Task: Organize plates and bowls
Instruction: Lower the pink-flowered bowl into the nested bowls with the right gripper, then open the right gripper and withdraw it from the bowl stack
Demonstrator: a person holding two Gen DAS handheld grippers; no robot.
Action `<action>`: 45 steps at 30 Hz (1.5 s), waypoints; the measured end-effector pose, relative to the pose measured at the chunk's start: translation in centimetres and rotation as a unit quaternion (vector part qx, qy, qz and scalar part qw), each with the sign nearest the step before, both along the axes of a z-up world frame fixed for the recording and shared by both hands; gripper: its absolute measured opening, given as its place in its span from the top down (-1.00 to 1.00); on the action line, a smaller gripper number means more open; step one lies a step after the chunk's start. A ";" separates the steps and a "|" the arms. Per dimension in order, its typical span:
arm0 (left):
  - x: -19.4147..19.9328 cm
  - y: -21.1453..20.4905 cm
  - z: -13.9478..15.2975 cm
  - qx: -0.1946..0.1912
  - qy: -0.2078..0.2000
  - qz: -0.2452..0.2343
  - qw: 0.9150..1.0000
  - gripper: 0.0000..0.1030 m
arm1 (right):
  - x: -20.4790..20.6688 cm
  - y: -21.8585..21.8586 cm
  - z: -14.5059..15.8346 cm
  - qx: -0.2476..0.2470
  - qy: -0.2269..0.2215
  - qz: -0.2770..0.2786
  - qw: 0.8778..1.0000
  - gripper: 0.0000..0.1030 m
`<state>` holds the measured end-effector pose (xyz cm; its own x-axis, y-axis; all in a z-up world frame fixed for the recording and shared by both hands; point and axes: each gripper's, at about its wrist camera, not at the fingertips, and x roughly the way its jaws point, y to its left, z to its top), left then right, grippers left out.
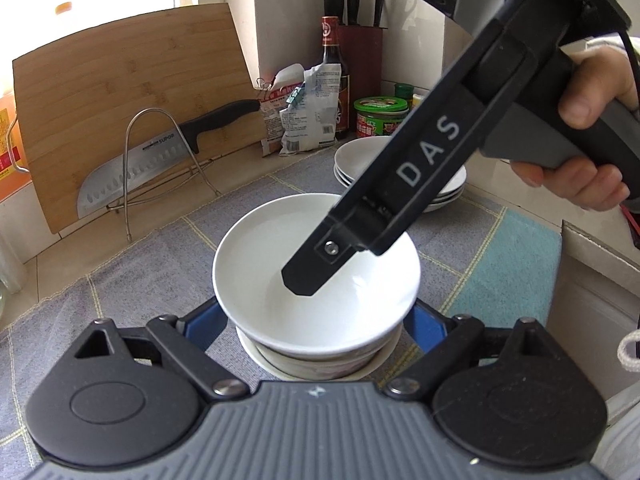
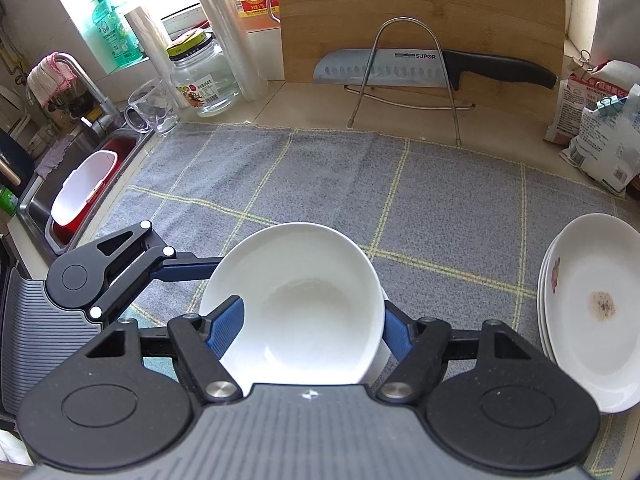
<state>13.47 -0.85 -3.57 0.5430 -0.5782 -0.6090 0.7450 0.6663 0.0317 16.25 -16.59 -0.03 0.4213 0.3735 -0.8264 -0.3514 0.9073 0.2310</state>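
A bowl sits stacked on other bowls on the cloth covering the counter. Plates are stacked to its right. Behind, a knife leans against the cutting board.

A beige counter carries a grey checked cloth — bowls and stacked plates on it.

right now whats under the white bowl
The white bowl sits nested on at least one more bowl, only its rim and side showing. How many lie below is hidden. Grey cloth underneath.
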 end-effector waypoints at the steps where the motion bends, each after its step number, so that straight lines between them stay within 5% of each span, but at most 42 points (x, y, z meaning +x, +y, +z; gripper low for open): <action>1: 0.1 -0.1 0.0 0.000 0.002 -0.001 1.000 -0.81 | 0.0 -0.1 -0.1 0.000 0.001 -0.001 1.000 -0.51; 18: 0.8 -0.7 -0.4 0.010 0.017 -0.003 1.000 -0.84 | 0.1 -1.0 -0.7 0.012 0.001 -0.011 1.000 -0.51; 22: 0.8 -0.6 -0.4 0.009 0.013 -0.003 1.000 -0.88 | 0.0 -0.9 -0.4 0.014 -0.016 -0.006 1.000 -0.91; 25: 0.8 -0.3 -0.3 0.005 0.019 -0.003 1.000 -0.90 | -0.2 -1.1 -0.3 0.013 -0.027 -0.005 1.000 -0.99; 45: -0.2 -0.4 -1.8 0.070 0.050 0.029 0.996 -0.95 | -4.3 -4.9 -2.4 0.006 -0.045 0.070 0.997 -1.00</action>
